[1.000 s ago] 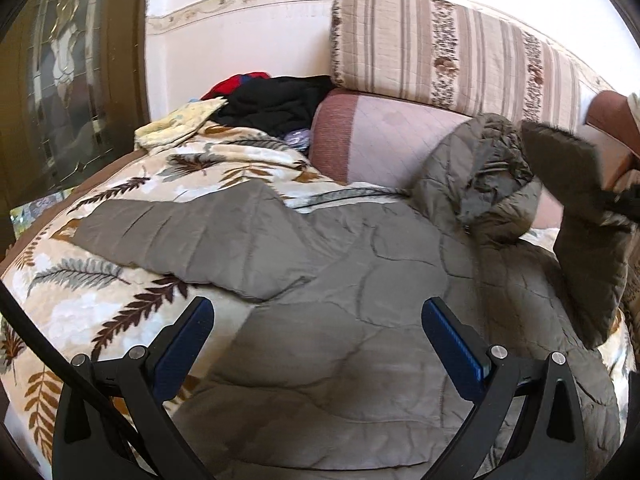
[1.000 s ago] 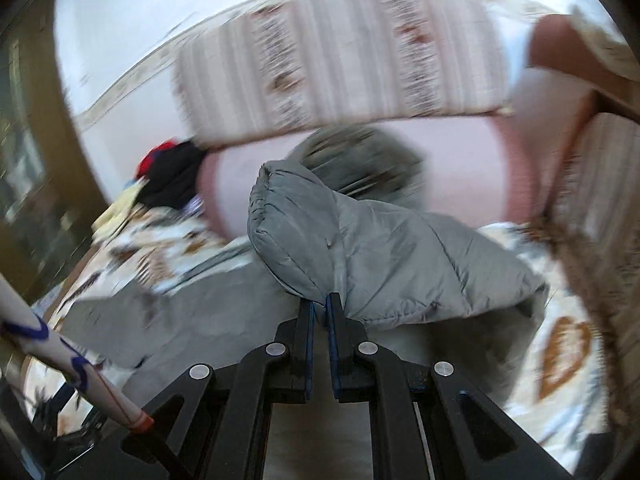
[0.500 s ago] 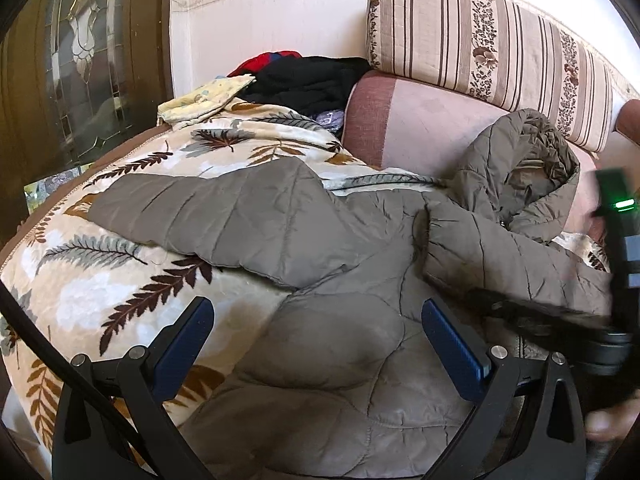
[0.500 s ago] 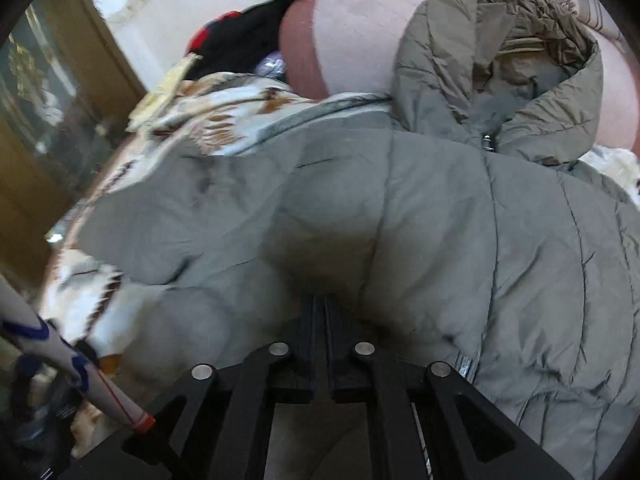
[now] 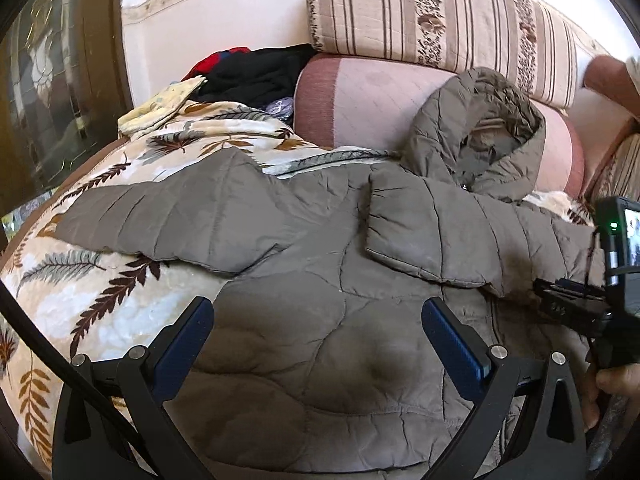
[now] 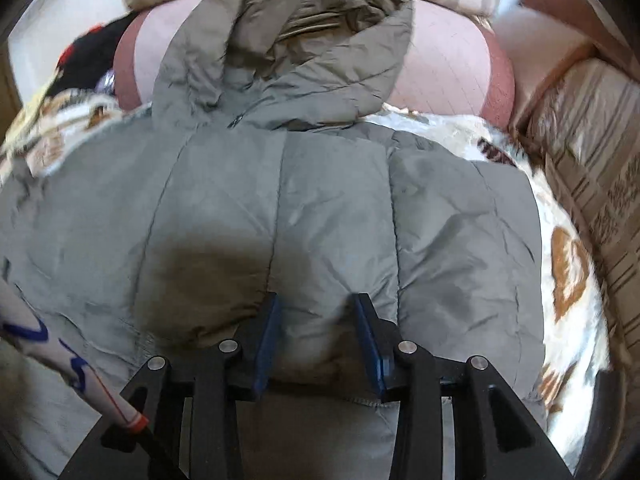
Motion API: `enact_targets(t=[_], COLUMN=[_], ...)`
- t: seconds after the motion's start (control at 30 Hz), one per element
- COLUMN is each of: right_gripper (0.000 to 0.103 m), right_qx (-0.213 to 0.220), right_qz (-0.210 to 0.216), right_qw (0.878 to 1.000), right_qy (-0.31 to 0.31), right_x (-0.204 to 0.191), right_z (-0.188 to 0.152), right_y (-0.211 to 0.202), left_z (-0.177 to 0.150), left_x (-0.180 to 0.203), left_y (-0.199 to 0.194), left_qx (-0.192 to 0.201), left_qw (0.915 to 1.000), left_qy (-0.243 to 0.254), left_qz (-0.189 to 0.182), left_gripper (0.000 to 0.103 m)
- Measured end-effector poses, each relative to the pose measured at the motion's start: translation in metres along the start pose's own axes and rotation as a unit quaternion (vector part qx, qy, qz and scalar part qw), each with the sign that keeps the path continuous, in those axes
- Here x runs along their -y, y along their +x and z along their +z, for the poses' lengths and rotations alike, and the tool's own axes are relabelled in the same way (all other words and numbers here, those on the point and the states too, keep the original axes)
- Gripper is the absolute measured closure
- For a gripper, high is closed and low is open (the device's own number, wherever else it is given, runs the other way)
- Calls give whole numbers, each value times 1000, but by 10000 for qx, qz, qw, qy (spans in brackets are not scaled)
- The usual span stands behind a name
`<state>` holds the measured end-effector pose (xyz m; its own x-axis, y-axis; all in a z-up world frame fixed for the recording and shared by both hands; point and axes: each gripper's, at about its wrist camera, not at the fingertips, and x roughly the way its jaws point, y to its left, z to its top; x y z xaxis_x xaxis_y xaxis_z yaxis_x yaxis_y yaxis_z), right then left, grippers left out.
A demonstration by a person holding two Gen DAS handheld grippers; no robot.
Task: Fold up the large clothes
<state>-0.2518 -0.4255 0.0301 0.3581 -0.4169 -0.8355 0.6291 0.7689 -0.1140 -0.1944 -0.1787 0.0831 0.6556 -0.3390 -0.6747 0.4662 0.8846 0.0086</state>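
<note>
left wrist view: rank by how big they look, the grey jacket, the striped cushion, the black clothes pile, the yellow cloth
1. grey jacket, which fills most of the frame, though it also lies nearest the camera
2. striped cushion
3. black clothes pile
4. yellow cloth, which looks close in size to the black pile, so the last two places are unsure

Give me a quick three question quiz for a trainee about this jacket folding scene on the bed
1. True or false: the right sleeve is folded across the jacket.
2. What lies under the jacket? A) leaf-print blanket B) bare floor C) wooden table
3. Fill in: the jacket's hood leans against the ____ bolster.

Key: 1 true; 2 A; 3 pink.
</note>
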Motion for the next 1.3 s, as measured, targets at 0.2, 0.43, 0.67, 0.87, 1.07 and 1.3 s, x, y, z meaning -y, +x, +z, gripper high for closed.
enact_targets(t=[0.2, 0.43, 0.67, 0.87, 1.07, 1.3], right_gripper=[62, 62, 62, 62, 59, 54], right_qx=[489, 1350, 1615, 1426, 926, 775], right_qz=[-525, -1096, -1204, 480, 634, 896], right_qw=[9939, 9749, 9655, 9794, 9901, 9930], right_qy=[-832, -1387, -1649, -1346, -839, -23], right_x=[-24, -46, -66, -66, -64, -45], right_z=[-6, -51, -74, -79, -74, -75], right_y=[-30, -99, -125, -132, -121, -121], left_z=[-1, -5, -12, -11, -11, -12], left_x=[3, 7, 11, 7, 9, 9], left_y=[9, 8, 9, 10, 12, 11], left_qx=[-82, -48, -39, -54, -89, -109], left_qw=[9999, 9998, 9992, 9996, 9995, 9996], left_qy=[36, 132, 306, 224, 250, 213], left_qz=[58, 137, 250, 168, 166, 149], left_gripper=[0, 0, 0, 0, 0, 0])
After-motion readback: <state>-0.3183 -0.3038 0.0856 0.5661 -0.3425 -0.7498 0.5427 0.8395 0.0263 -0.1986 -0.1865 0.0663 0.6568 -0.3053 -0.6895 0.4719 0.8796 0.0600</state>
